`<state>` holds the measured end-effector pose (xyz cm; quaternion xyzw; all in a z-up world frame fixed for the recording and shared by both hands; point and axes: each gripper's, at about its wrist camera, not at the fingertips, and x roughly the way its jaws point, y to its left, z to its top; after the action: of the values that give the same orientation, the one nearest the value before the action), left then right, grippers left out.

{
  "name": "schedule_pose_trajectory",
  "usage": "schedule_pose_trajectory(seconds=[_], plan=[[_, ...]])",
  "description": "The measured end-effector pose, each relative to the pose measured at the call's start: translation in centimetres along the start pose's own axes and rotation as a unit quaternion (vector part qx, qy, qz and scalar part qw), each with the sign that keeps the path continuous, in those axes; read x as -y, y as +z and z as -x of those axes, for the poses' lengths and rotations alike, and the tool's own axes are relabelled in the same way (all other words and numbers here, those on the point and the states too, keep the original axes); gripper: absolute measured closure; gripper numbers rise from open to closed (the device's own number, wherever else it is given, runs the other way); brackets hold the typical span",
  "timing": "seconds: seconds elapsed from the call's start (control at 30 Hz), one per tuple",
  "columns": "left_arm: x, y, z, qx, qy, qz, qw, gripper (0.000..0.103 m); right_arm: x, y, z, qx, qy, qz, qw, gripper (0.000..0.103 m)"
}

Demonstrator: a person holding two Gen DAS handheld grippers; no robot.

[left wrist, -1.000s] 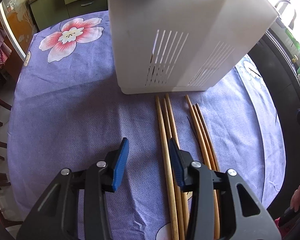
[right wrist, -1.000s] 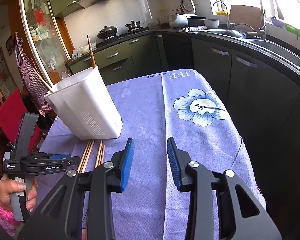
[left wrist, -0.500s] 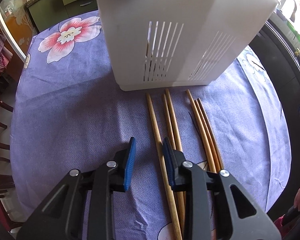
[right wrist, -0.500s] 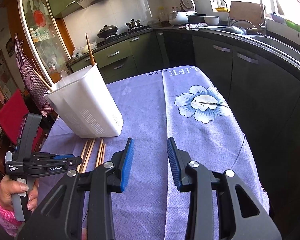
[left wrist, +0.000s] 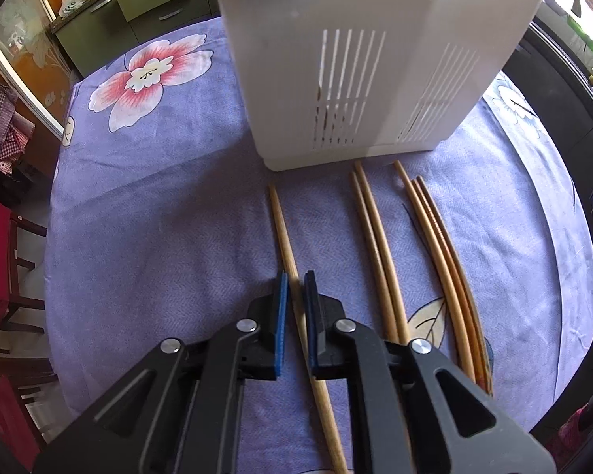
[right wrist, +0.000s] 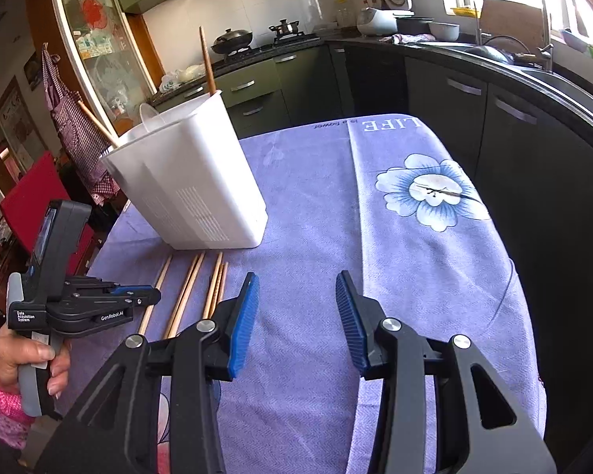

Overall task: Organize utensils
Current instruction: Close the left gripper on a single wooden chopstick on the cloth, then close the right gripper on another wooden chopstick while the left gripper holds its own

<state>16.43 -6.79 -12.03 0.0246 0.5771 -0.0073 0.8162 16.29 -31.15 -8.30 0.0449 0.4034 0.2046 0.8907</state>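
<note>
Your left tongs (left wrist: 295, 296) have just closed on one chopstick (left wrist: 282, 229) lying mid-counter just before the white holder (left wrist: 375, 59), your right tongs (right wrist: 296, 316) hang open and empty, so lift it, tip it upright and drop it in.

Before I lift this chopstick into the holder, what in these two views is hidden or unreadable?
- Left wrist view: the white holder is cut off by the top edge, so its opening is unseen.
- Left wrist view: the near end of the chopstick held by the left gripper passes under the gripper body.
- Right wrist view: the holder's wall hides how many chopsticks are inside; two ends show.
- Right wrist view: the right gripper, open, covers the loose chopsticks' near ends.
</note>
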Motion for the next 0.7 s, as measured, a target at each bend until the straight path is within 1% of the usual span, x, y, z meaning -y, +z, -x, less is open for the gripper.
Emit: schedule_pose_trajectory(seconds=[0.07,0.13,0.23,0.33,0.5,0.7], plan=[[-0.8,-0.2,0.0,0.000,0.011,-0.001,0.9999,0.096,-1.5,-0.2,-1.3,-0.010,-0.005,0.033,0.999,0.062],[-1.7,-0.5,0.2,0.002,0.012,0.000,0.9999,0.096,-2.9,-0.4,-2.9,-0.026,-0.004,0.059,0.998,0.062],[-1.8,-0.7,0.2,0.006,0.013,-0.005,0.9999,0.096,-4.2,-0.8,-5.4,-0.047,-0.003,0.073,0.996,0.062],[-2.0,-0.9,0.2,0.011,0.013,-0.006,0.9998,0.096,-5.4,-1.0,-7.0,-0.056,-0.017,0.090,0.994,0.063],[-2.1,-0.8,0.3,0.011,0.000,-0.003,0.9999,0.096,-6.4,-1.6,-8.4,-0.067,-0.027,0.102,0.992,0.063],[-2.2,-0.8,0.3,0.014,-0.006,-0.005,0.9999,0.096,-7.1,-2.0,-9.3,-0.073,-0.047,0.120,0.989,0.063]])
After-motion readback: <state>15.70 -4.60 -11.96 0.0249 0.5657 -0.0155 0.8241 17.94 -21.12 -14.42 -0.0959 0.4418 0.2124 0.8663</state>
